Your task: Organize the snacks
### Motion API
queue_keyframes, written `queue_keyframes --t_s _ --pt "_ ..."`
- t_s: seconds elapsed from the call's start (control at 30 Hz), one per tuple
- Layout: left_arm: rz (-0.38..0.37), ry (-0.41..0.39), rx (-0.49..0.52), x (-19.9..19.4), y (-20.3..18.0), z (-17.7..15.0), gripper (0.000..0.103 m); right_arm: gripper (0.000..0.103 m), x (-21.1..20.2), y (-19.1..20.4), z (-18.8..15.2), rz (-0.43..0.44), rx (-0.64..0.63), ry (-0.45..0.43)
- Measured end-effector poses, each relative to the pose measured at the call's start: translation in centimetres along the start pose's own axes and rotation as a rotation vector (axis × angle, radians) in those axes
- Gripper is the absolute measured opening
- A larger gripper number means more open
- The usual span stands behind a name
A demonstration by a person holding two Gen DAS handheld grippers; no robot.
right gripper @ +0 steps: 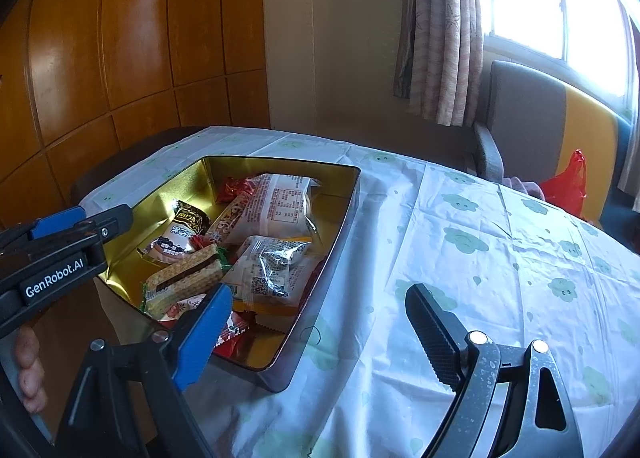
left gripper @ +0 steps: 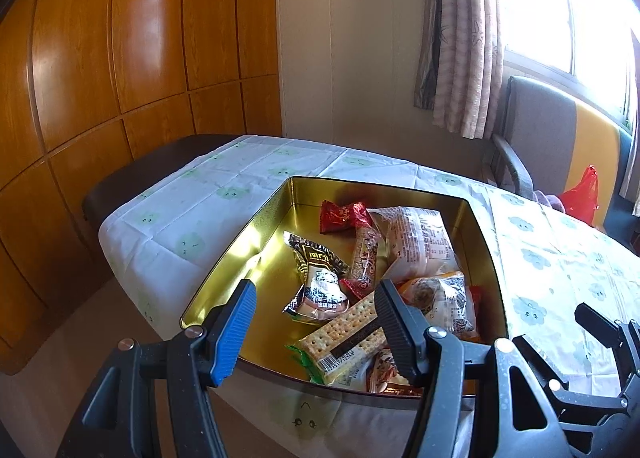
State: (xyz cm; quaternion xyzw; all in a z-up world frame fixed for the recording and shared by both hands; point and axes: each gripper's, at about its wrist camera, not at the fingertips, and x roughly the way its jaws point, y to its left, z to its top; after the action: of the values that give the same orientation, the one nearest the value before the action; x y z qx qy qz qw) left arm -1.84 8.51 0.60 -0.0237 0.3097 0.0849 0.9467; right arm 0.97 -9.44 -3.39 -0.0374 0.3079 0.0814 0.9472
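A gold-lined tin box [left gripper: 256, 225] [right gripper: 340, 225] sits on the table and holds several wrapped snacks: a cracker pack [left gripper: 344, 334] [right gripper: 184, 278], a black-and-gold packet [left gripper: 320, 274] [right gripper: 180, 230], a large white bread pack [left gripper: 420, 242] [right gripper: 276, 205], red wrappers [left gripper: 344, 215]. My left gripper [left gripper: 316, 322] is open and empty above the box's near edge. My right gripper [right gripper: 316, 322] is open and empty, over the box's right wall and the tablecloth. The left gripper also shows in the right wrist view [right gripper: 80, 234].
The table carries a white cloth with green cloud prints [right gripper: 500, 258]. A grey and yellow chair [right gripper: 532, 125] with a red plastic bag [right gripper: 568, 185] stands at the far right under the window. Wooden wall panels [left gripper: 120, 57] lie to the left.
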Motion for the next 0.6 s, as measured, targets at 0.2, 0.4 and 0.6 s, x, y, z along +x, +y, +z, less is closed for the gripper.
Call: queue_keyframes --t_s 0.2,0.4,0.6 --pt "-0.001 0.005 0.000 0.06 -0.05 0.04 0.063 0.090 0.01 0.11 0.00 0.000 -0.002 -0.001" --pt "-0.003 0.006 -0.002 0.08 0.02 0.06 0.063 0.090 0.00 0.11 -0.02 0.000 -0.001 -0.001" --pt "-0.004 0.006 -0.004 0.00 0.03 0.05 0.063 0.090 0.02 0.14 -0.04 0.001 -0.001 0.001"
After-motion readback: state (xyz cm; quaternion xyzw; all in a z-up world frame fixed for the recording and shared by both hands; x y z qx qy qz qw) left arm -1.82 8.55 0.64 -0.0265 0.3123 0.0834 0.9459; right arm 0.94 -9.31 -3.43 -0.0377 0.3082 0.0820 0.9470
